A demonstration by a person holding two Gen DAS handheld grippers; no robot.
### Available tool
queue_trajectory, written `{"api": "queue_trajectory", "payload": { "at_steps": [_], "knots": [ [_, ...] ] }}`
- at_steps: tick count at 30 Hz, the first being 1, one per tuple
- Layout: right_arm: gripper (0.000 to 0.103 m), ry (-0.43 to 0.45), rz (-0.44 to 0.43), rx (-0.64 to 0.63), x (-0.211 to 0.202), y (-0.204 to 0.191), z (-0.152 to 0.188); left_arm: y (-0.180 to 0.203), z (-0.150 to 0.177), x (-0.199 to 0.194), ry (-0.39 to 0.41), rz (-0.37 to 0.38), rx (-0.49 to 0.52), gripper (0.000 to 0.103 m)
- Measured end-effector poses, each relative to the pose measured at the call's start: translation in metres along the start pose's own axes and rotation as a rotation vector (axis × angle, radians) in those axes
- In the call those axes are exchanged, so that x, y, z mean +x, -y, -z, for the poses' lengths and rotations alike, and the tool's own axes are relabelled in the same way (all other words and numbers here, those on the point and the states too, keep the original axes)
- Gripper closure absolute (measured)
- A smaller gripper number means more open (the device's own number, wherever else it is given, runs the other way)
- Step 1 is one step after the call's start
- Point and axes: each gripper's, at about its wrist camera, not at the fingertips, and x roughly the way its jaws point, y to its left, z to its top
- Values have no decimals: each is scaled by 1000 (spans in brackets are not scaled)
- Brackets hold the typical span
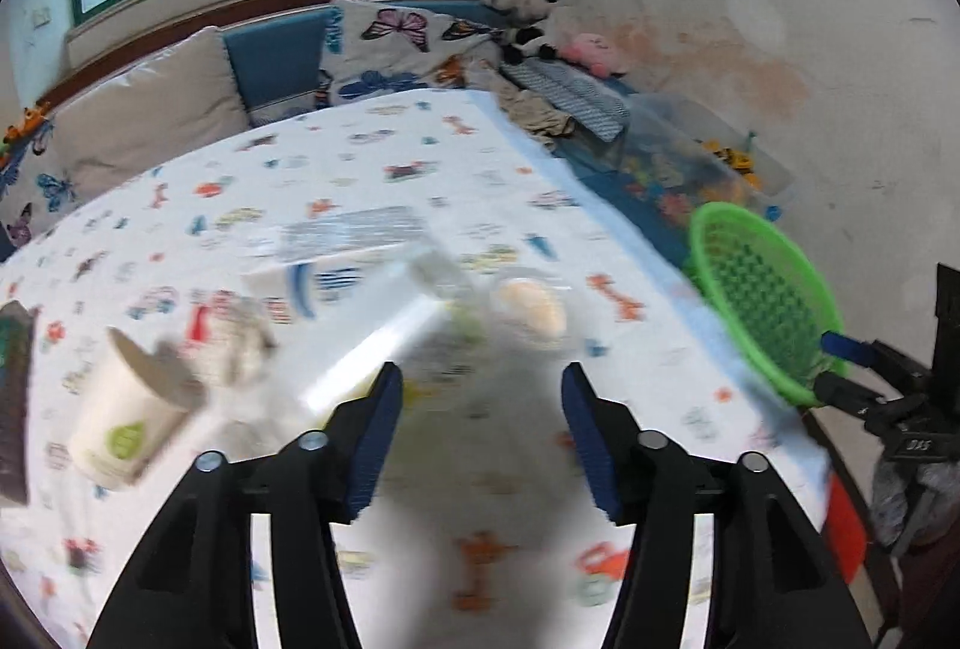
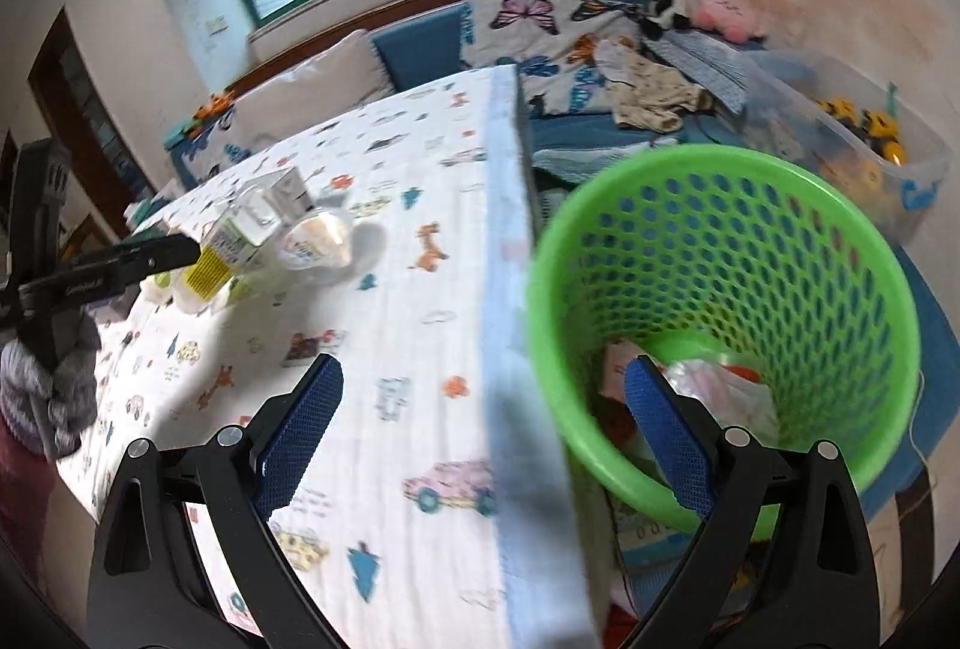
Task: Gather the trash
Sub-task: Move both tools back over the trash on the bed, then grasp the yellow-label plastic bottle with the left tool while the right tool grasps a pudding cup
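Trash lies blurred on the printed tablecloth [image 1: 492,181]: a tipped white paper cup [image 1: 129,409], a crumpled tissue [image 1: 240,343], a white and blue carton [image 1: 336,265] and a bun in clear wrap [image 1: 531,307]. My left gripper [image 1: 483,391] hangs open over the cloth, short of them, with nothing between its blue pads. A green mesh basket [image 2: 726,301] sits off the table's right edge with wrappers [image 2: 720,385] in its bottom. My right gripper [image 2: 483,379] is open wide. One finger is inside the basket, the other over the table; neither pad presses the basket wall.
Behind the table runs a blue bench with butterfly cushions [image 1: 396,43], plush toys [image 1: 528,13] and a clear bin of toys [image 2: 852,133]. A dark object [image 1: 12,397] lies at the table's left edge. My left gripper [image 2: 180,253] shows by the yellow-labelled pack [image 2: 210,265].
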Motion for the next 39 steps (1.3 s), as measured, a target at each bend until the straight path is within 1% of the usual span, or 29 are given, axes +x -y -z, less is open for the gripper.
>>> {"api": "queue_trajectory", "payload": {
  "at_steps": [5,7,9,11,12,13,14,24,29,34,39],
  "knots": [
    [9,-23,-31,-41,20,-22,-12,-28,-2,6,-47,6,37,43],
    [9,-28,-47,-54,28,-31,-16,-35,-1,10,-67,10,50,41],
    [9,-34,-62,-75,37,-41,-21,-40,-1,14,-79,10,66,40],
    [9,-40,-71,-98,44,-50,-25,-42,-2,18,-85,19,86,39],
    [9,-45,-74,-108,48,-54,-27,-44,-3,19,-84,20,97,37],
    [9,-51,-77,-117,52,-57,-28,-45,-5,21,-83,27,107,34],
    [9,-56,-82,-124,55,-61,-29,-46,-6,22,-83,38,115,33],
    [10,-105,-136,-178,90,-80,-42,-54,-20,38,-121,136,192,33],
    [11,-120,-153,-222,103,-89,-45,-57,-23,44,-143,157,229,33],
    [13,-138,-165,-242,117,-95,-48,-59,-24,54,-178,179,257,33],
    [15,-152,-165,-262,130,-96,-52,-60,-26,60,-189,198,262,33]
  ]
}}
